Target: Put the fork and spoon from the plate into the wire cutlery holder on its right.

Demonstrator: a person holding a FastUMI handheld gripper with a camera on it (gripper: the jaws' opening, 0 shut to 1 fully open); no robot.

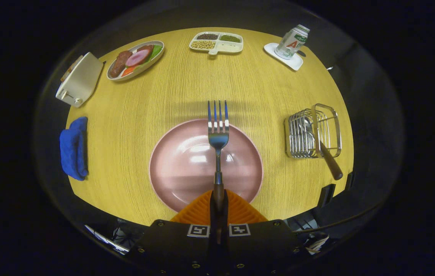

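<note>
Gripper view: my gripper (pixel 218 203) is clamped on the fork (pixel 218 130), both fingers pressed together on its dark handle, with the neck and tines pointing straight ahead of them. The fork hangs above the pink plate (pixel 179 168), which lies just ahead of and beneath my fingers with nothing left on it. I judge the fork light and stiff, but its handle looks smooth and slim, so it could swivel in the grip if the tines bump anything. The hold sits low on the handle, which leaves the whole metal end free to go into the holder first.

The wire cutlery holder (pixel 313 132) stands ahead and to the right of my fingers, well apart from the plate's rim. The spoon (pixel 323 149) is already in it, its brown handle sticking out toward me over the near wire edge. That handle and the thin wire rim are what I must clear; the open part of the basket beside the spoon looks narrow. The holder also stands near the table's (pixel 187 96) right edge, so I would approach from above rather than sweeping in from the side.

Between plate and holder the tabletop is bare. Off to the left lies a blue cloth (pixel 73 147). Far beyond stand a food plate (pixel 136 59), a divided dish (pixel 217 42) and a can (pixel 292 41).
</note>
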